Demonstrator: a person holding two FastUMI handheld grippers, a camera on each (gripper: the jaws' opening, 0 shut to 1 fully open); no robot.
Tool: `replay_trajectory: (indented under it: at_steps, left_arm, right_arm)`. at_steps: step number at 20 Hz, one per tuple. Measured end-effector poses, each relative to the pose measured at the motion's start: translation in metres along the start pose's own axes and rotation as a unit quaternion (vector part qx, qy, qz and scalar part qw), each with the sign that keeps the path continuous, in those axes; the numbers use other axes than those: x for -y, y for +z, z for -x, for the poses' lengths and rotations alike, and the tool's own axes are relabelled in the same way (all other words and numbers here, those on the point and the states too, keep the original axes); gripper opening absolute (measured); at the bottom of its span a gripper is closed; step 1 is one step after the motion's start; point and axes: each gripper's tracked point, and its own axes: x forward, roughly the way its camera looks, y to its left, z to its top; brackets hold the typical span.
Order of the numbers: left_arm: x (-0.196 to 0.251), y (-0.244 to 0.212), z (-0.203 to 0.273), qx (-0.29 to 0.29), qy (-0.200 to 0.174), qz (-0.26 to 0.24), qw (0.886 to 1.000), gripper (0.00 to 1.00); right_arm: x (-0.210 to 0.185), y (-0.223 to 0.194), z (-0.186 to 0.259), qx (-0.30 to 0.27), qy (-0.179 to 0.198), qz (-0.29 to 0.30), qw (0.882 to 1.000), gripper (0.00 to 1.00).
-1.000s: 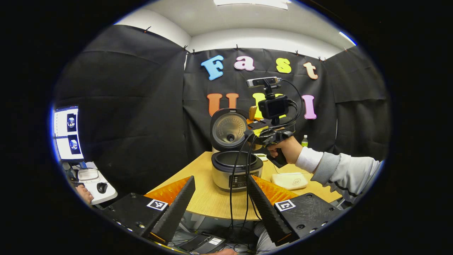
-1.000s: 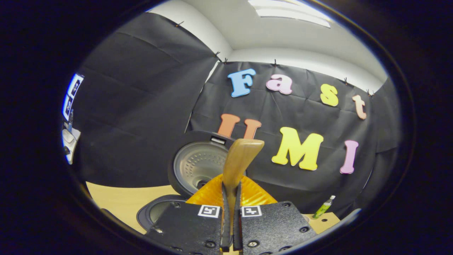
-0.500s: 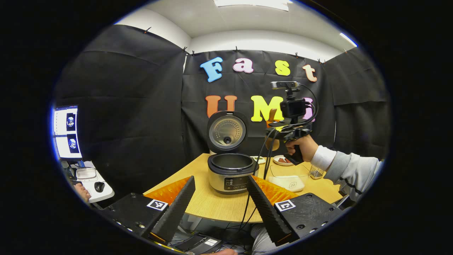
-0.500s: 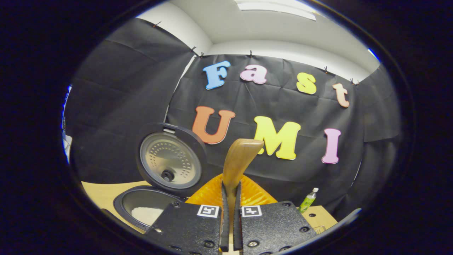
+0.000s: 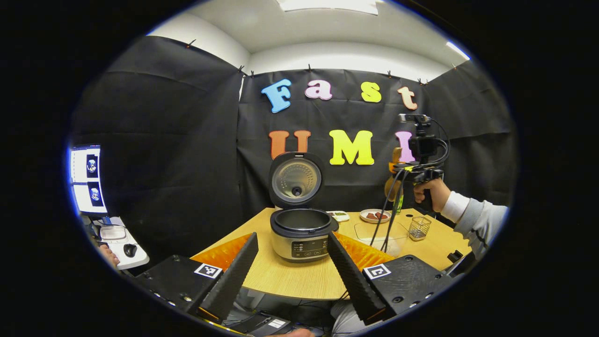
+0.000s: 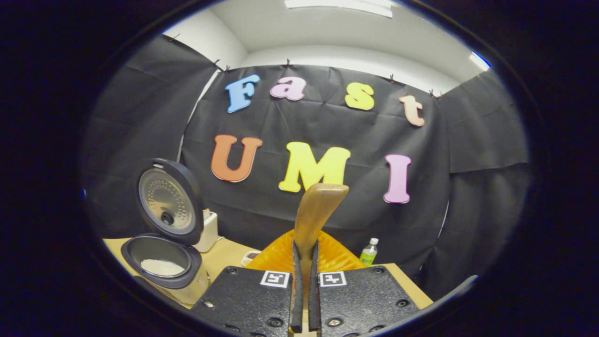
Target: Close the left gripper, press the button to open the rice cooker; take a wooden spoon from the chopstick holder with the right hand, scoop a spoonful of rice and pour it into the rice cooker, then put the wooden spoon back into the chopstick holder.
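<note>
The rice cooker (image 5: 299,236) stands on the wooden table with its lid (image 5: 296,178) up. In the right gripper view the cooker (image 6: 161,264) sits low on the left, with white rice (image 6: 161,267) in its pot. My right gripper (image 6: 304,250) is shut on the wooden spoon (image 6: 318,213), which points up and forward. In the left gripper view the right gripper (image 5: 400,167) hangs in the air at the right, a hand (image 5: 428,192) holding it above the wire chopstick holder (image 5: 419,227). My left gripper (image 5: 292,236) is open, short of the table's near edge.
A clear container (image 5: 379,231) lies between cooker and holder. A small plate (image 5: 374,216), a small dish (image 5: 339,215) and a green bottle (image 6: 368,252) stand at the back. Cables (image 5: 386,215) hang from the right gripper. A monitor (image 5: 86,180) is far left.
The right gripper with the spoon has swung from over the cooker to the right, ending above the chopstick holder. The left gripper stays open and has barely moved.
</note>
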Motion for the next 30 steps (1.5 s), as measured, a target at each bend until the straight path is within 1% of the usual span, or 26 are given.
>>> replay_trajectory:
  at_steps: [4, 7, 9, 12, 16, 18, 20, 23, 27, 28, 29, 30]
  left_arm:
    - [0.003, 0.003, -0.002, 0.002, -0.003, -0.003, 1.0, 0.95]
    - [0.005, 0.004, -0.007, 0.0, 0.0, -0.009, 1.0, 0.95]
    - [0.008, 0.003, -0.011, -0.006, -0.002, 0.0, 1.0, 0.95]
    - [0.015, 0.01, -0.013, -0.002, -0.005, 0.01, 1.0, 0.95]
    - [0.021, 0.019, -0.019, 0.007, -0.006, -0.003, 1.0, 0.94]
    - [0.025, 0.02, -0.023, 0.008, -0.008, -0.006, 1.0, 0.95]
    - [0.03, 0.02, -0.027, 0.006, -0.014, -0.005, 1.0, 0.95]
    - [0.029, 0.017, -0.033, 0.001, -0.012, 0.004, 1.0, 0.95]
    - [0.033, 0.012, -0.041, -0.012, -0.014, 0.017, 1.0, 0.95]
    - [0.034, 0.012, -0.043, -0.014, -0.013, 0.018, 1.0, 0.95]
    - [0.036, 0.012, -0.045, -0.014, -0.013, 0.017, 1.0, 0.95]
    - [0.037, 0.014, -0.048, -0.014, -0.013, 0.017, 1.0, 0.95]
  right_arm:
    - [0.061, -0.013, 0.002, -0.022, -0.026, -0.024, 0.999, 0.11]
    - [0.101, -0.029, 0.002, -0.037, -0.043, -0.023, 0.998, 0.11]
    - [0.121, -0.04, 0.002, -0.046, -0.053, -0.025, 0.997, 0.12]
    - [0.134, -0.062, 0.001, -0.061, -0.043, -0.029, 0.997, 0.12]
    - [0.157, -0.096, -0.005, -0.08, -0.052, -0.038, 0.995, 0.12]
    - [0.168, -0.117, -0.01, -0.097, -0.059, -0.047, 0.992, 0.12]
    - [0.175, -0.136, -0.014, -0.112, -0.06, -0.064, 0.99, 0.11]
    - [0.184, -0.161, -0.02, -0.128, -0.063, -0.086, 0.986, 0.13]
    - [0.184, -0.179, -0.024, -0.145, -0.038, -0.144, 0.978, 0.16]
    - [0.189, -0.179, -0.024, -0.139, -0.042, -0.149, 0.978, 0.22]
    - [0.198, -0.178, -0.025, -0.134, -0.052, -0.148, 0.979, 0.26]
    - [0.201, -0.174, -0.023, -0.129, -0.054, -0.143, 0.98, 0.6]
